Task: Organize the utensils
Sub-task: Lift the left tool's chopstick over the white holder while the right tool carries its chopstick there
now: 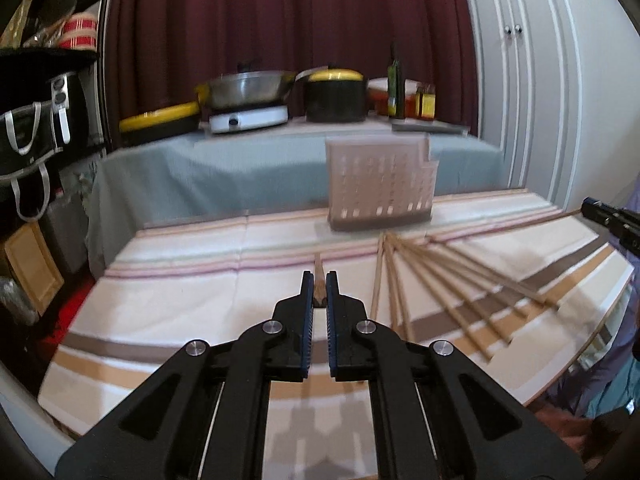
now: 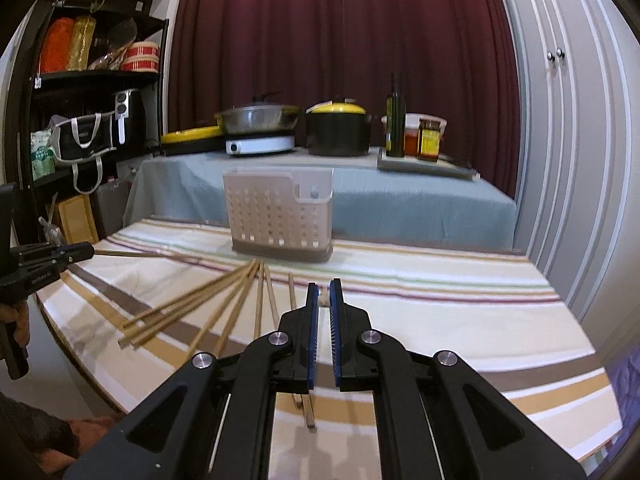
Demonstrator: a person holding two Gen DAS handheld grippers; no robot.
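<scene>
- The left gripper [image 1: 319, 280] holds one chopstick [image 1: 319, 270] above the striped table [image 1: 180, 280], its fingers [image 1: 307, 292] pinched onto the dark end of the stick, whose lighter length runs straight ahead along the fingers toward the far edge.
- In the right wrist view the same gripper enters from the left edge, the held chopstick reaching out level from it toward the perforated utensil holder [image 2: 280, 216], which stands upright near the far edge of the table.
- From the left gripper the holder lies ahead and to the right, beyond the stick's tip and apart from it; judged from this, the coming move turns on swinging the stick rightward and tipping it upright over the holder's open top.
- The loose chopsticks [image 2: 208, 304] lie fanned flat on the table between the two grippers, their far ends gathered close in front of the holder and their near ends spread toward the table's edge.
- The right gripper [image 2: 325, 292] hangs over the table just right of the fan, its fingers [image 2: 313, 300] drawn nearly together; something small and pale shows at the tips, but whether it is gripped cannot be told.
- Two more sticks lie lengthwise under the right gripper, making it the nearer one for those.
</scene>
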